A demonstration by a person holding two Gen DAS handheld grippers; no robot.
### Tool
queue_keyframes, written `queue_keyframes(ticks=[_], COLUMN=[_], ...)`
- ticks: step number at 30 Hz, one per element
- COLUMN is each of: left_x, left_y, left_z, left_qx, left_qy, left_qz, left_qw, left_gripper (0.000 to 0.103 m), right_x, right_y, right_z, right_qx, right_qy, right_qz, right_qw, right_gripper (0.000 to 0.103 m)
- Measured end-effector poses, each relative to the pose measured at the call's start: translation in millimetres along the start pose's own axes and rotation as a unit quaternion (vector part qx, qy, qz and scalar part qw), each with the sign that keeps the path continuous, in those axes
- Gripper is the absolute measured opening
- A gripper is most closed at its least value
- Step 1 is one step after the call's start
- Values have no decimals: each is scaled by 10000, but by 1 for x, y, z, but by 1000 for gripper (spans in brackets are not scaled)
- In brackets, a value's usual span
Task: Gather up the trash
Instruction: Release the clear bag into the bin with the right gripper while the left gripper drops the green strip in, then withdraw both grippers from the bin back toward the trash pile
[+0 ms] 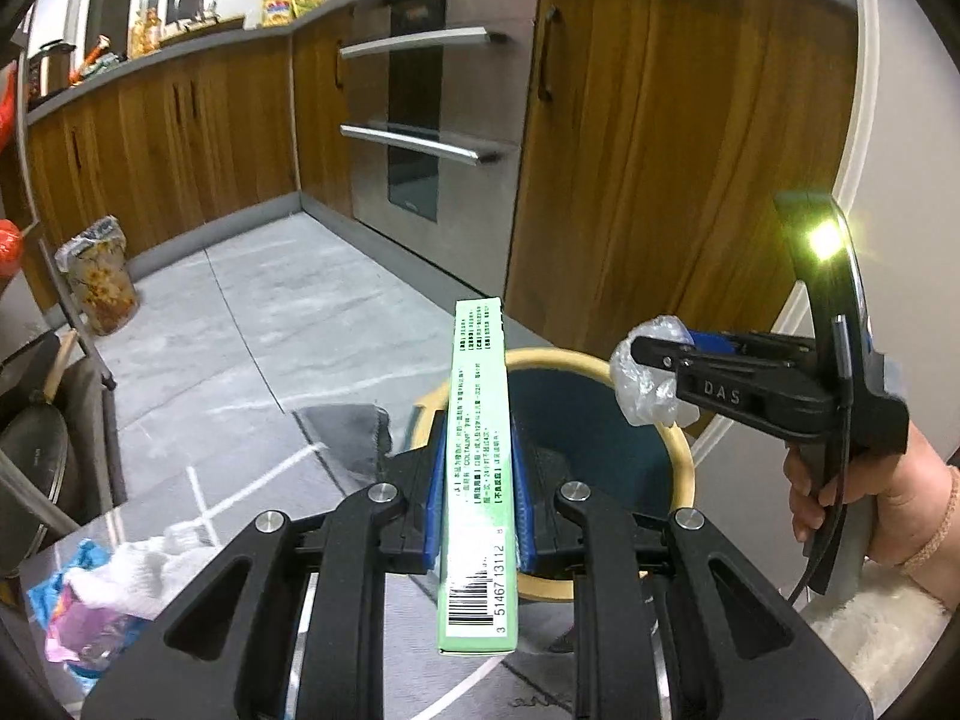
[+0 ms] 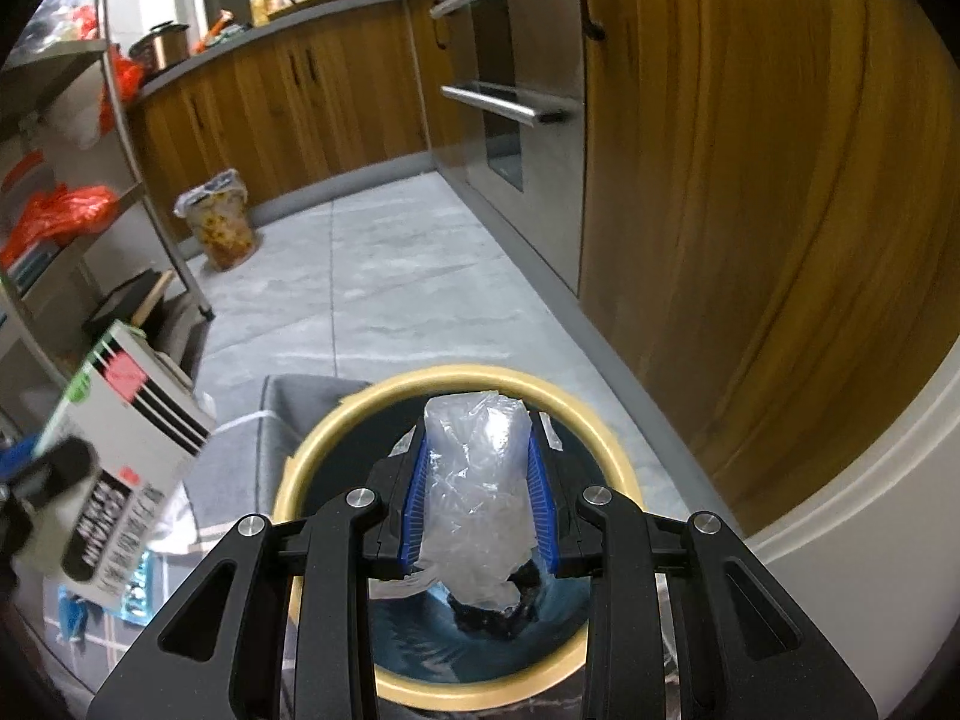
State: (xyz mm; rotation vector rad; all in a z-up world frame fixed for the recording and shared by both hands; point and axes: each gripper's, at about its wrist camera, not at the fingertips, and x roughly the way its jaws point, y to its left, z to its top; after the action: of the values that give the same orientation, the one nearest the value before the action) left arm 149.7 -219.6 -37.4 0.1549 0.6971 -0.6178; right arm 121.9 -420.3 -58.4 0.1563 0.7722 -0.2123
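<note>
I'm in a home kitchen: wooden cabinets point(image 1: 180, 138) under a grey counter point(image 1: 198, 45), a built-in steel oven point(image 1: 432, 114) (two bar handles), grey floor tiles point(image 2: 390, 276).

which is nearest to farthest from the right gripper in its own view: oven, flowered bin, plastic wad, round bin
1. plastic wad, clamped in the right gripper
2. round bin, directly below
3. flowered bin, far left on the floor
4. oven, upper middle; close to the flowered bin in depth, hard to call

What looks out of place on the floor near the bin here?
Loose litter: a white cloth and blue and pink wrappers lie strewn left of the tan-rimmed bin, not in it.
</note>
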Motion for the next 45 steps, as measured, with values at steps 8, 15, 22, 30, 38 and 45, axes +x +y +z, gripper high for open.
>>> queue_keyframes(ticks=[8, 15, 22, 30, 38, 45], left_x=[48, 84, 94, 95, 87, 67], left_y=[-24, -15, -20, -27, -26, -20], left_z=[-3, -2, 0, 0, -3, -5], left_qx=[303, 170, 268, 345, 380, 352], left_qy=[288, 433, 442, 325, 267, 194], left_qz=[-81, 7, -124, -188, -114, 42], left_qw=[9991, 9989, 9986, 9987, 9989, 9992], left_gripper=[18, 18, 18, 18, 33, 39], right_x=[9, 19, 25, 26, 24, 7], right_y=[-13, -12, -13, -13, -20, -18], right_z=[-7, -7, -6, -5, -2, 0], right_qx=[115, 102, 126, 177, 314, 440], right_qy=[298, 476, 471, 442, 405, 203], right_qz=[-108, -185, -294, -332, -399, -370], right_qw=[9994, 9986, 9984, 9983, 9979, 9981], right_gripper=[31, 31, 31, 38, 49, 68])
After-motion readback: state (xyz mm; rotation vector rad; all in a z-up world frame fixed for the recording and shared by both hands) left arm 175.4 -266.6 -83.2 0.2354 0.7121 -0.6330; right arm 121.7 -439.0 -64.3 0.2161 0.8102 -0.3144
